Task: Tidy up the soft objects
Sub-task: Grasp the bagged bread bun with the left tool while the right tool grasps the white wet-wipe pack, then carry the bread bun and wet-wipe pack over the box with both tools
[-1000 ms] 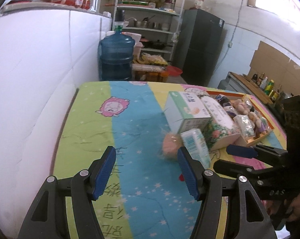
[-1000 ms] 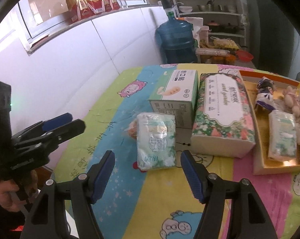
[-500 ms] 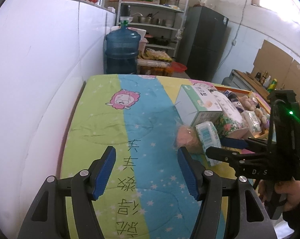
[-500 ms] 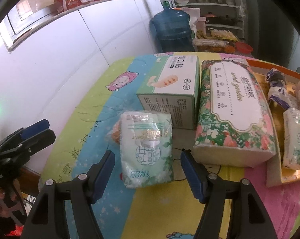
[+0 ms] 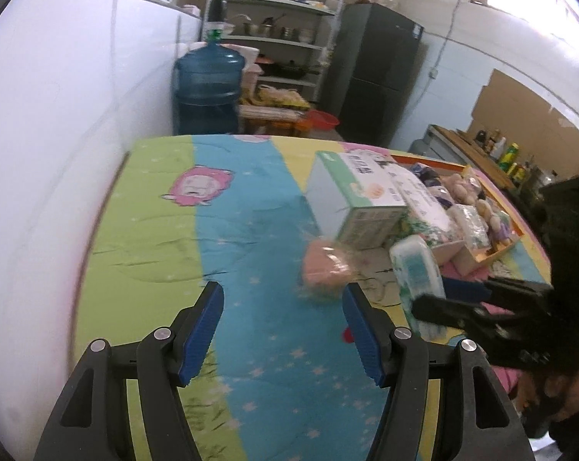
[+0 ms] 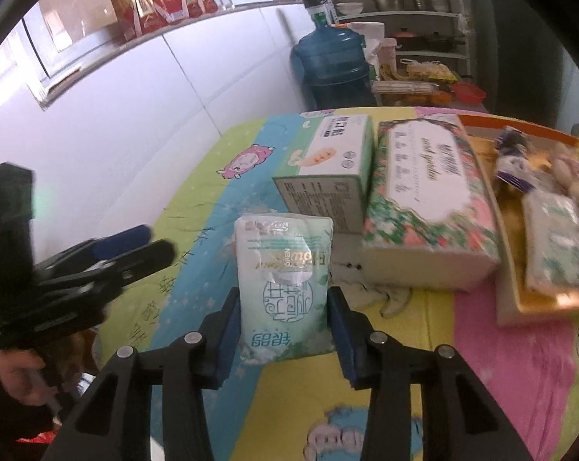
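Right wrist view: your right claw (image 6: 285,313) is clamped on the pale green plastic tissue pack (image 6: 285,282), its blue pads against both sides, over the cartoon-print bench cloth (image 6: 366,380). Just beyond stand a white-green carton (image 6: 328,169) and floral tissue box (image 6: 427,196). Your left claw (image 5: 283,330) hangs released, near a blurred peach soft ball (image 5: 326,267).

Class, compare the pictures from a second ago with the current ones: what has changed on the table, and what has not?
The right gripper moved forward and closed on the green tissue pack, which it earlier only framed. The left gripper stays open and empty, near the orange soft item. The tissue boxes and tray kept their places.
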`<act>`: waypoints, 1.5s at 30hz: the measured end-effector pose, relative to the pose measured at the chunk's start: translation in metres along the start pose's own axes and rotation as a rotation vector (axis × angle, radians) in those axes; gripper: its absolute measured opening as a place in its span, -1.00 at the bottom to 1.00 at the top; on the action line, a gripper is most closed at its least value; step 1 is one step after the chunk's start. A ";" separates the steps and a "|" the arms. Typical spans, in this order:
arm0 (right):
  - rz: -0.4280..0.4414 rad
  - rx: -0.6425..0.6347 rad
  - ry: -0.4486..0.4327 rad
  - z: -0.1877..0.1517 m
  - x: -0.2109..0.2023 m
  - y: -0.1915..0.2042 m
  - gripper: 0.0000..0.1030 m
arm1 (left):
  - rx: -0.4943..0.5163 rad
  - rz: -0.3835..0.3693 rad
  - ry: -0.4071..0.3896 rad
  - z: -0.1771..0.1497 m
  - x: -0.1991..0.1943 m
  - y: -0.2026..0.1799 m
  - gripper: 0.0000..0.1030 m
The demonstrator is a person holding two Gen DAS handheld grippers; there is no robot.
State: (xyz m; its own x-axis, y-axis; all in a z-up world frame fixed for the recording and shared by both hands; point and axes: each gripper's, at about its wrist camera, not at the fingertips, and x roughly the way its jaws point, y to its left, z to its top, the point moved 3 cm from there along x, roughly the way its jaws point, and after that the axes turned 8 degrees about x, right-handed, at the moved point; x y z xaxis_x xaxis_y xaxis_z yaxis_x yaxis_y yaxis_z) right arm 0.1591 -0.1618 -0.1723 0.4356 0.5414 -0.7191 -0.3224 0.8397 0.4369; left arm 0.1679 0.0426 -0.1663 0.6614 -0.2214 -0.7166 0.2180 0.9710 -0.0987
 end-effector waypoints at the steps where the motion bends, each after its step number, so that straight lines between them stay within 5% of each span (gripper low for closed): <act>1: 0.000 0.009 -0.002 -0.002 -0.005 -0.002 -0.15 | 0.000 -0.016 0.000 0.001 0.004 -0.002 0.31; 9: -0.020 0.063 -0.011 -0.018 -0.035 -0.016 -0.14 | -0.009 -0.111 0.021 0.008 0.051 -0.013 0.39; 17: -0.043 0.082 -0.008 -0.029 -0.048 -0.028 -0.14 | 0.004 -0.104 0.063 0.010 0.081 -0.027 0.38; 21: -0.047 0.083 -0.002 -0.028 -0.047 -0.031 -0.14 | 0.001 -0.086 0.088 0.007 0.092 -0.028 0.16; 45: -0.050 0.073 -0.044 -0.024 -0.069 -0.032 -0.14 | 0.056 -0.096 0.000 0.017 0.037 -0.047 0.04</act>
State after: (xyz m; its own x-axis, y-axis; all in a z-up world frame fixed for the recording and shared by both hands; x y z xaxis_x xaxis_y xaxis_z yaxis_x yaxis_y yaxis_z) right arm 0.1197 -0.2273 -0.1497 0.4867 0.4988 -0.7171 -0.2380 0.8656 0.4405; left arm 0.1940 -0.0130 -0.1764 0.6352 -0.3134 -0.7059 0.3200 0.9386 -0.1288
